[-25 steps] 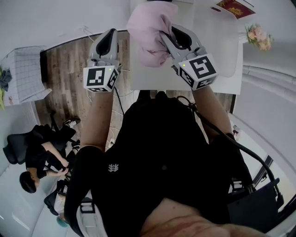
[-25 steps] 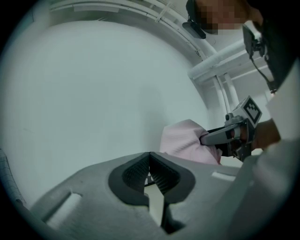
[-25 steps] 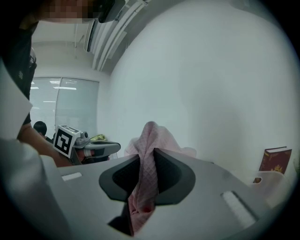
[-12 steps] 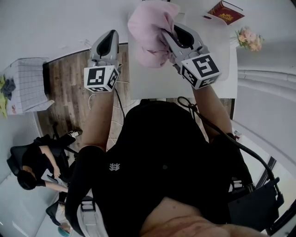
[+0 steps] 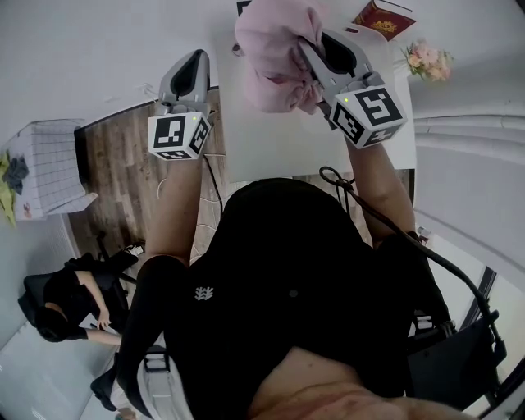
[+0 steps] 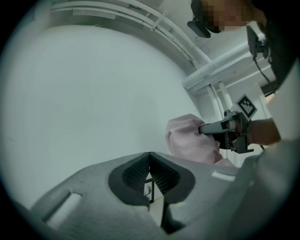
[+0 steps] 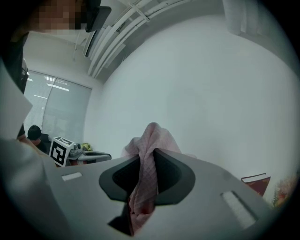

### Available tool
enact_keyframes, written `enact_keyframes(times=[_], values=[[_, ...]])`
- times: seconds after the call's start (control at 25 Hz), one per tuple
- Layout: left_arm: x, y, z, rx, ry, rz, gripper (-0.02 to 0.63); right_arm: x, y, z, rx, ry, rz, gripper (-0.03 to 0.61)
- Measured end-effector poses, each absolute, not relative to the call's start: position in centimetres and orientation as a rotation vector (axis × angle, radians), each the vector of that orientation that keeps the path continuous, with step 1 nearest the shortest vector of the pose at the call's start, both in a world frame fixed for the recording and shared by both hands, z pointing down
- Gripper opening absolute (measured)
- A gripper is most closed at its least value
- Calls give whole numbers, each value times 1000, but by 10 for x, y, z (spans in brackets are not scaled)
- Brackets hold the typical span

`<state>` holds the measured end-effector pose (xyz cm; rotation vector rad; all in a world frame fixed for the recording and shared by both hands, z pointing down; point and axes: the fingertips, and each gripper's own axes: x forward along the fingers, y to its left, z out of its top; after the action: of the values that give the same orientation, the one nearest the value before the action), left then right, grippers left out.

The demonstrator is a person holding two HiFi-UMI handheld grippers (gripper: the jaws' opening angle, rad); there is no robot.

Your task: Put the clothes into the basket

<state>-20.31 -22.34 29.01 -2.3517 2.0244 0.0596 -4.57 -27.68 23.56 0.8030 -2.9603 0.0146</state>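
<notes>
A bunched pink cloth (image 5: 275, 53) hangs in the air above the white table (image 5: 271, 143), and my right gripper (image 5: 309, 51) is shut on it. In the right gripper view a fold of the pink cloth (image 7: 146, 180) is pinched between the dark pads. My left gripper (image 5: 197, 57) is held up to the left of the cloth, shut with nothing in it; its pads (image 6: 161, 176) meet at the tips. From the left gripper view, the pink cloth (image 6: 190, 140) and right gripper (image 6: 220, 131) show to the right. A white mesh basket (image 5: 49, 160) with some clothes stands on the floor far left.
A red book (image 5: 383, 18) and a bunch of flowers (image 5: 426, 59) lie at the table's far right. Wooden floor (image 5: 123, 172) runs between table and basket. A seated person (image 5: 70, 299) and chairs are at lower left. A cable (image 5: 369, 217) trails from my right arm.
My right gripper has lifted the pink cloth higher and a little to the right. The left gripper has stayed about level, still shut.
</notes>
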Motion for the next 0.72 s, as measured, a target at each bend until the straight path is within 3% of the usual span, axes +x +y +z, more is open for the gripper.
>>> enact_keyframes(times=[0.72], values=[[-160, -260, 273, -2431, 1881, 76, 0, 17, -308, 201, 1037, -2954, -36, 74]])
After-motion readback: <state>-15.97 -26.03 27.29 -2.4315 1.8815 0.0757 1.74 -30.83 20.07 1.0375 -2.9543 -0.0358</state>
